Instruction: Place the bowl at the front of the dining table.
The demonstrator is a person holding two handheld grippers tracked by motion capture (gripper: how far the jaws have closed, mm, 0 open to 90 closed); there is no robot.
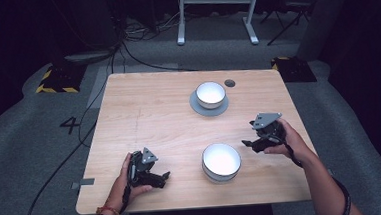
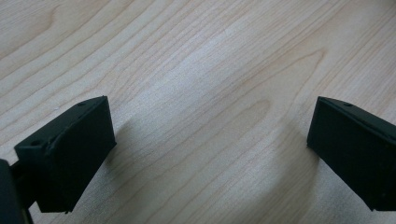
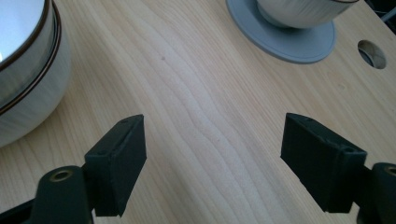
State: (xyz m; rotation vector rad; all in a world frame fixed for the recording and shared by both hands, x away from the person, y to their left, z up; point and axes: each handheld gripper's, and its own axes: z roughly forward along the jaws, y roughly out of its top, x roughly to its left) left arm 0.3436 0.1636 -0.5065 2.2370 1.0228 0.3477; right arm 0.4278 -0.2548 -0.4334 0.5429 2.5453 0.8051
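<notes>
Two white bowls stand on the wooden table (image 1: 149, 115). The near bowl (image 1: 222, 161) (image 3: 23, 70), with dark rim lines, looks like two stacked bowls and sits by the front edge. The far bowl (image 1: 210, 94) (image 3: 299, 9) rests on a grey plate (image 1: 201, 107) (image 3: 289, 44). My left gripper (image 1: 165, 177) (image 2: 210, 149) lies low at the front left, open over bare wood. Just right of the near bowl is my right gripper (image 1: 248, 144) (image 3: 212, 154), open, nothing between its jaws.
A round cable hole (image 1: 229, 83) (image 3: 372, 53) is in the tabletop behind the far bowl. Cables run over the grey floor at left, and a white desk frame (image 1: 217, 10) stands beyond the table. Bare wood spans the table's left half.
</notes>
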